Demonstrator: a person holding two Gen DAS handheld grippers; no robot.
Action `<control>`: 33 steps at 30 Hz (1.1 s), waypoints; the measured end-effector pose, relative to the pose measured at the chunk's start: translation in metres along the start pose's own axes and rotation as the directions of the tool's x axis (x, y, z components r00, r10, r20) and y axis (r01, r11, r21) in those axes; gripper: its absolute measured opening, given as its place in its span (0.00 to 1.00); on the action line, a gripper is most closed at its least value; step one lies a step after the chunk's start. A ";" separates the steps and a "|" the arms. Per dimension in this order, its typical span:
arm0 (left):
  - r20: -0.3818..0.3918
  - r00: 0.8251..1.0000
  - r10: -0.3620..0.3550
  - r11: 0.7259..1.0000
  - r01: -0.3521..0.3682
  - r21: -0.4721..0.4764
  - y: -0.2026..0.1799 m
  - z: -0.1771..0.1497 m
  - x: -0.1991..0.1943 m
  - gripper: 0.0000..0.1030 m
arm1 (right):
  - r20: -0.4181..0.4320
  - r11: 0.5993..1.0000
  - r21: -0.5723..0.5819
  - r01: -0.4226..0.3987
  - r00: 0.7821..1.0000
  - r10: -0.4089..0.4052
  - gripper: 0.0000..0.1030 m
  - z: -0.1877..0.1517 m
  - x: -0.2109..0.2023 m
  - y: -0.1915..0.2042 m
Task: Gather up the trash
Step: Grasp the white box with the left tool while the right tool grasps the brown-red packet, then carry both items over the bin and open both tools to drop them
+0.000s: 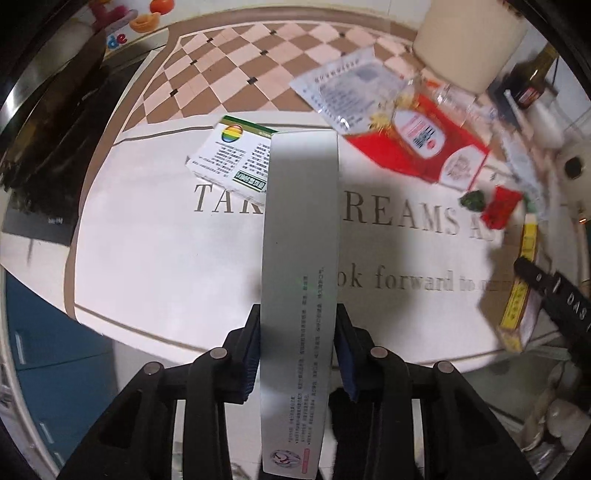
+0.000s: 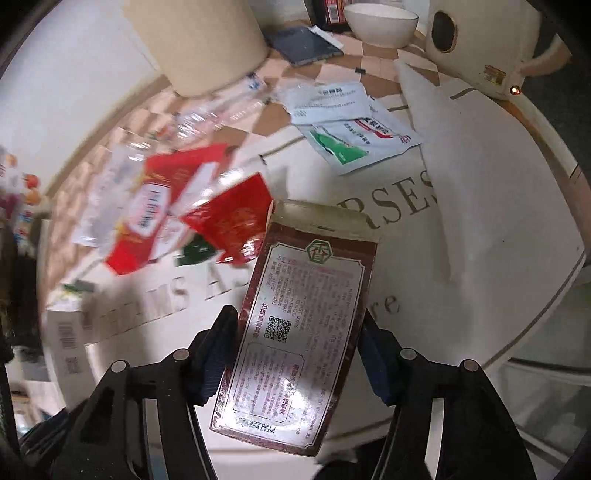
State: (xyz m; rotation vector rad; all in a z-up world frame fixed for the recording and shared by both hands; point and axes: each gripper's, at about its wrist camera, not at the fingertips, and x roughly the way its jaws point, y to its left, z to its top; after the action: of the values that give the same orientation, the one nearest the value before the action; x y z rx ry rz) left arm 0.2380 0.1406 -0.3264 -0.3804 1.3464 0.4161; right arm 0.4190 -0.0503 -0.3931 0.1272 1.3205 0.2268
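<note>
The counter point(image 1: 155, 236) carries a white mat printed with large letters, and a checkered mat lies beyond it. A cream cylinder point(image 2: 207, 44) stands at the far edge of the counter; a white bowl point(image 2: 382, 22) and a dark tablet point(image 2: 306, 44) sit just beside it. In front of the cylinder lies the litter: a crumpled clear bottle point(image 2: 218, 107), a red packet point(image 1: 421, 147), white sachets point(image 2: 343, 122) and a small green scrap point(image 1: 472, 201). A white carton point(image 1: 236, 158) with a rainbow logo lies well apart from the cylinder, on the printed mat.

The left tool point(image 1: 298, 354) grips a long grey box point(image 1: 301, 258) between its pads, the box jutting forward above the counter. The right tool point(image 2: 295, 347) clamps a brown box point(image 2: 306, 317) with a QR code, tilted and raised above the lettering, nearer than the red packet.
</note>
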 end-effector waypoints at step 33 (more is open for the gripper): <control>-0.595 0.734 -0.327 0.944 0.228 -0.238 0.031 -0.273 0.485 0.34 | -0.498 0.991 0.005 -0.131 0.860 0.116 0.62 -0.406 0.348 -0.153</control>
State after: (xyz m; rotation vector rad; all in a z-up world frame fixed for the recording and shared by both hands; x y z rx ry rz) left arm 0.0731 0.0663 -0.8537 -0.8991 1.8801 0.1289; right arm 0.1193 -0.1318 -0.8546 0.1335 1.8275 0.4079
